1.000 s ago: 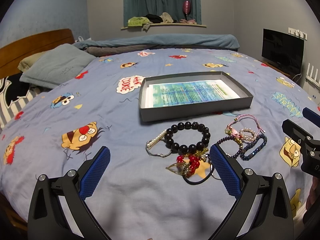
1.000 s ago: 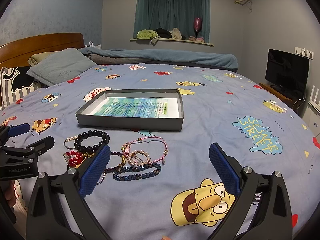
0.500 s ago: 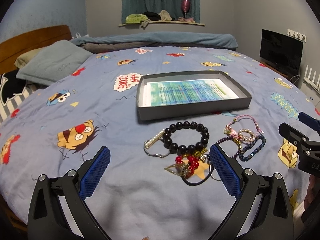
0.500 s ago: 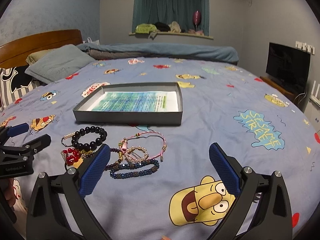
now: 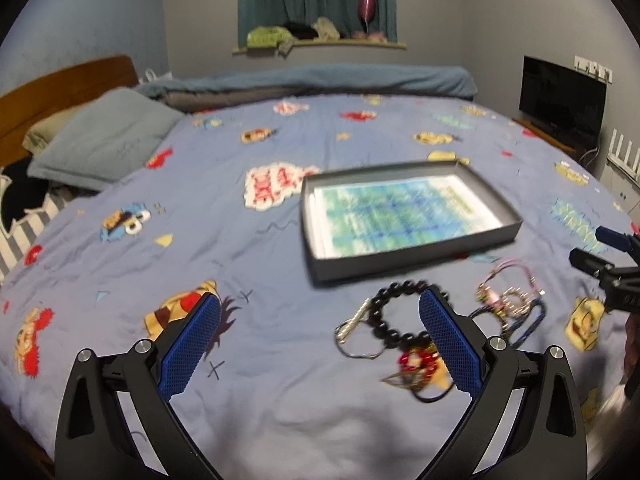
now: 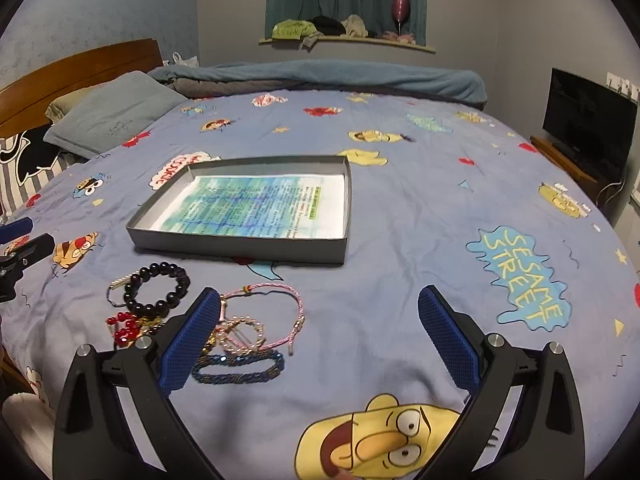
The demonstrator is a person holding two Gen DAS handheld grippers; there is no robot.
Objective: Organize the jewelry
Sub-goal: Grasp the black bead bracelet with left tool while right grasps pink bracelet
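Jewelry (image 6: pixel 200 320): heaped on bedspread (image 6: pixel 400 280), just before tray (image 6: pixel 240 246). Tray: no jewelry seen inside. Left gripper (image 5: pixel 320 344) and right gripper (image 6: pixel 320 344): spread apart, nothing held. Progress is judged nil; all pieces remain unsorted.

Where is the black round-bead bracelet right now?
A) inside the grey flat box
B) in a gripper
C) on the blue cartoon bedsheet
C: the black round-bead bracelet lies on the blue cartoon bedsheet, in front of the grey flat box, and no gripper holds it.
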